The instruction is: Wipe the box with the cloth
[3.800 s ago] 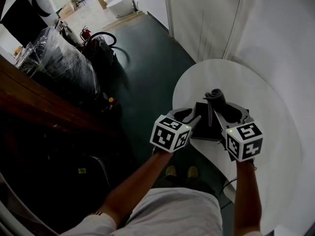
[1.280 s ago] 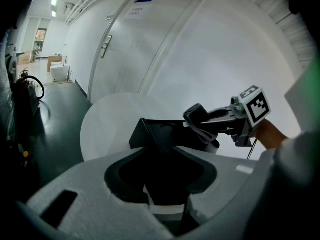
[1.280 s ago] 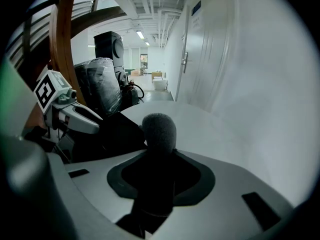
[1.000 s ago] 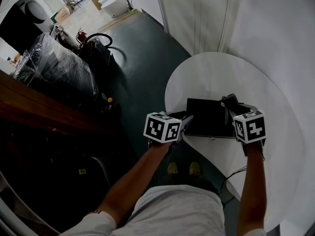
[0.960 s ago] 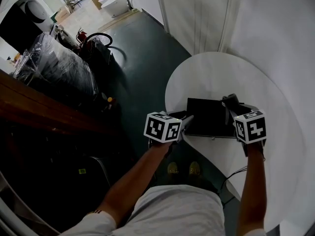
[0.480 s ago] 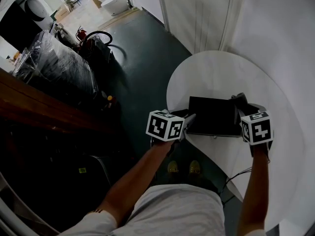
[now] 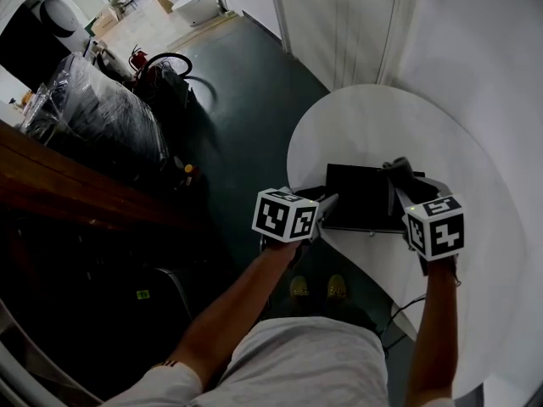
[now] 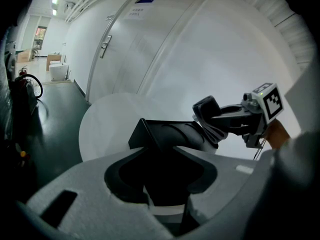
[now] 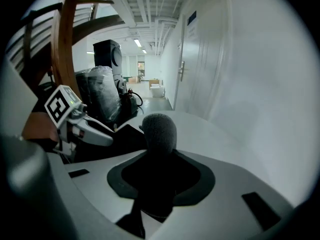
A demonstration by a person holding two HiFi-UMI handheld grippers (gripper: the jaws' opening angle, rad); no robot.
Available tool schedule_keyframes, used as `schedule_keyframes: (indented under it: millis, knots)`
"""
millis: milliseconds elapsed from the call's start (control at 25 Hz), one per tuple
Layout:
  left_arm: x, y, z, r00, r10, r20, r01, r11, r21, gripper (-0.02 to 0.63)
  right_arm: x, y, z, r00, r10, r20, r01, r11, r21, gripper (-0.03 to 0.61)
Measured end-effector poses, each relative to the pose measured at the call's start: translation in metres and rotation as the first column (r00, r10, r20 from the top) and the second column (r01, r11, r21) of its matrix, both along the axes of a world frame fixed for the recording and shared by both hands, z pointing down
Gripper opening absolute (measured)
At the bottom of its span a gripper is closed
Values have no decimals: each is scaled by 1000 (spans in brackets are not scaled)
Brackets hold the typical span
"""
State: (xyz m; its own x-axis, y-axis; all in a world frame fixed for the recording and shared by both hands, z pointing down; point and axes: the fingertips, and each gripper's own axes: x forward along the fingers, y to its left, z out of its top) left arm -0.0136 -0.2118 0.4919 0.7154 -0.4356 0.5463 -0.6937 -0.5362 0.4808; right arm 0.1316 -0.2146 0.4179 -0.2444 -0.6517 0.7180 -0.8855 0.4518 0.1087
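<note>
A flat black box (image 7: pixel 361 195) lies on the round white table (image 7: pixel 373 121), near its front edge. My left gripper (image 7: pixel 327 203) is shut on the box's left edge; in the left gripper view the box (image 8: pixel 170 134) runs straight in between the jaws. A bunched dark grey cloth (image 7: pixel 397 171) sticks up from my right gripper (image 7: pixel 399 186), which is shut on it, over the box's right end. In the right gripper view the cloth (image 9: pixel 159 130) rises from between the jaws, with the box (image 9: pixel 126 137) and the left gripper (image 9: pixel 95 134) behind it.
A white door and wall (image 7: pixel 356 24) stand just behind the table. Left of the table lie dark green floor (image 7: pixel 246 117), a plastic-wrapped bulk (image 7: pixel 93 108) and a wooden rail (image 7: pixel 68 185). The person's feet (image 7: pixel 310 291) stand under the table's front edge.
The right gripper carried the cloth out to the box's right edge, then came back a little left and lifted slightly. The left gripper and the box have kept still.
</note>
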Motion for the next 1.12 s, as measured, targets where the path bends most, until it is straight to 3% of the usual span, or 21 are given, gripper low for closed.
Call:
schedule_keyframes:
  millis: [160,400,760,1120]
  knots:
    - [0,0,1,1000,-1,1,1,1000,1,155,-63,2,-5,988,-95,125,97,995,-4,109]
    - [1,0,1,1000,3,5,-3,1000,1,155,-104,2,18,980,-161,116,169,984,-59,109]
    - [1,-1,0,1000,-2,3,2,1000,4,155,-110,5,44,979,-201,38,204,973,-104,109]
    - [1,-1,1,1000,-5,2,5,1000,4,155,-65,5,44,984,-170,-42,165,980,-110,109]
